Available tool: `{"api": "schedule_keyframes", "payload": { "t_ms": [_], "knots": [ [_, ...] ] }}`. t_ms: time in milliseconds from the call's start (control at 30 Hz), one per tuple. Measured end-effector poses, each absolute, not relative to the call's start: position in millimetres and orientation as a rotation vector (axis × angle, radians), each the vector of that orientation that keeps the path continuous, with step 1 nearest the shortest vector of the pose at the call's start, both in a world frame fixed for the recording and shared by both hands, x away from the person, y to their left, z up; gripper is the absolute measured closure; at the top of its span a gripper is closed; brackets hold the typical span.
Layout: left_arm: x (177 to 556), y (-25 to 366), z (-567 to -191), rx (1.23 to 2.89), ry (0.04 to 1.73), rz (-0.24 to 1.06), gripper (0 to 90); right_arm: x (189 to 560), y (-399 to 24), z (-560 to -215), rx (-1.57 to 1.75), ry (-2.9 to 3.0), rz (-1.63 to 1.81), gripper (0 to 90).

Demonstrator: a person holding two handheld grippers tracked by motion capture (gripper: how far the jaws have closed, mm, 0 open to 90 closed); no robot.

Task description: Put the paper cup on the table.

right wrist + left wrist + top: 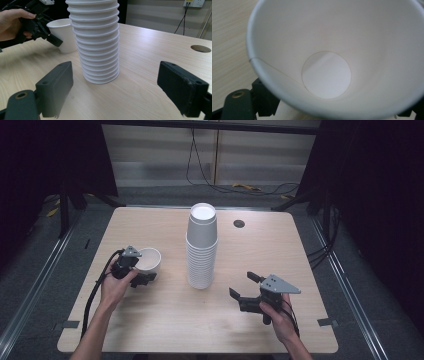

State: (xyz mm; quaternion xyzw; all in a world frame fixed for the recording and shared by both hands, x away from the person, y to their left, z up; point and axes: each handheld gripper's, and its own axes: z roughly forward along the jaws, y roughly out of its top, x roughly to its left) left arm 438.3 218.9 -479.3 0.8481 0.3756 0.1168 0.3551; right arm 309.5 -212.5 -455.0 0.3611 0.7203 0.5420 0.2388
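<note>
Left tongs (145, 279): pinching single paper cup (148, 260) wall | right tongs (243, 287): spread, empty | cup stack (202, 247): upright, mid-tabletop (165, 320)

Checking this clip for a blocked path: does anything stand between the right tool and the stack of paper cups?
Nothing visible does. The right tool sits open on the table, jaws facing the stack of paper cups, with only bare wood between them. The single cup, in the left tool, stands on the stack's other side.

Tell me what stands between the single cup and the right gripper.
The tall stack of cups stands between the single cup and the right gripper, seen in the high view.
</note>
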Motion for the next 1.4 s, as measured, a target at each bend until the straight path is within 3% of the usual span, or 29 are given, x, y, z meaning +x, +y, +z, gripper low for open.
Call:
{"api": "schedule_keyframes", "payload": {
  "t_ms": [233, 400, 767, 900, 1400],
  "knots": [
    [427.3, 227.6, -481.6, 2.136, 1.009, 0.292, 15.9, 308.6, -213.2, -454.3, 0.989, 1.974, 1.481, 13.6],
    [415.1, 230.5, -482.3, 2.123, 1.010, 0.397, 16.1, 308.3, -213.5, -454.6, 0.983, 1.983, 1.473, 13.5],
    [392.9, 240.3, -476.7, 2.002, 1.057, 0.352, 16.0, 307.7, -214.6, -455.2, 0.973, 1.977, 1.462, 13.5],
    [384.2, 239.1, -472.2, 2.034, 1.046, 0.359, 16.1, 307.4, -215.4, -455.2, 0.973, 1.974, 1.460, 13.5],
    [343.8, 233.1, -460.3, 1.898, 0.962, 0.408, 15.8, 302.6, -222.6, -456.1, 0.994, 1.964, 1.450, 13.5]
  ]
}}
